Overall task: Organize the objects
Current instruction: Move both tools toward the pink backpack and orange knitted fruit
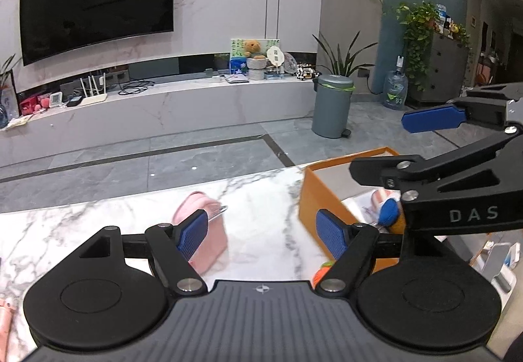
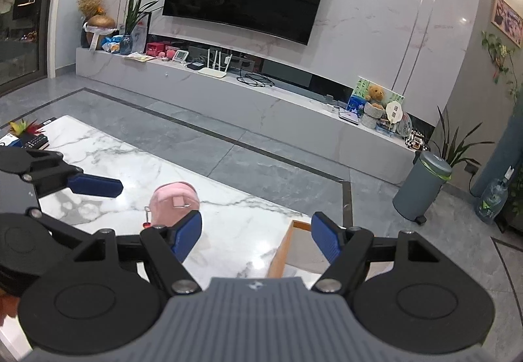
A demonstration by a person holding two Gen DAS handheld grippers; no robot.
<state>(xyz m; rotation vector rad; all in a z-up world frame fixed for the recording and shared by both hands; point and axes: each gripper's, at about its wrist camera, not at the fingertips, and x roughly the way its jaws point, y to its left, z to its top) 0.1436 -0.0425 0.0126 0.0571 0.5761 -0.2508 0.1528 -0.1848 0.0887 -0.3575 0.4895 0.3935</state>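
A pink pouch (image 1: pixel 206 231) with a metal zip pull lies on the white marble table (image 1: pixel 255 198); it also shows in the right wrist view (image 2: pixel 175 200). An orange box (image 1: pixel 322 198) stands to its right and holds small toys (image 1: pixel 387 210); its corner shows in the right wrist view (image 2: pixel 281 250). My left gripper (image 1: pixel 264 234) is open and empty above the table, its left pad in front of the pouch. My right gripper (image 2: pixel 256 239) is open and empty, above the box's left edge. The right gripper also shows in the left view (image 1: pixel 431 118).
A small red keychain (image 2: pixel 147 218) lies left of the pouch. A remote and a colourful item (image 2: pixel 29 136) sit at the table's far left corner. A pink object (image 1: pixel 6 313) is at the left edge. A grey bin (image 1: pixel 331 105) stands on the floor beyond.
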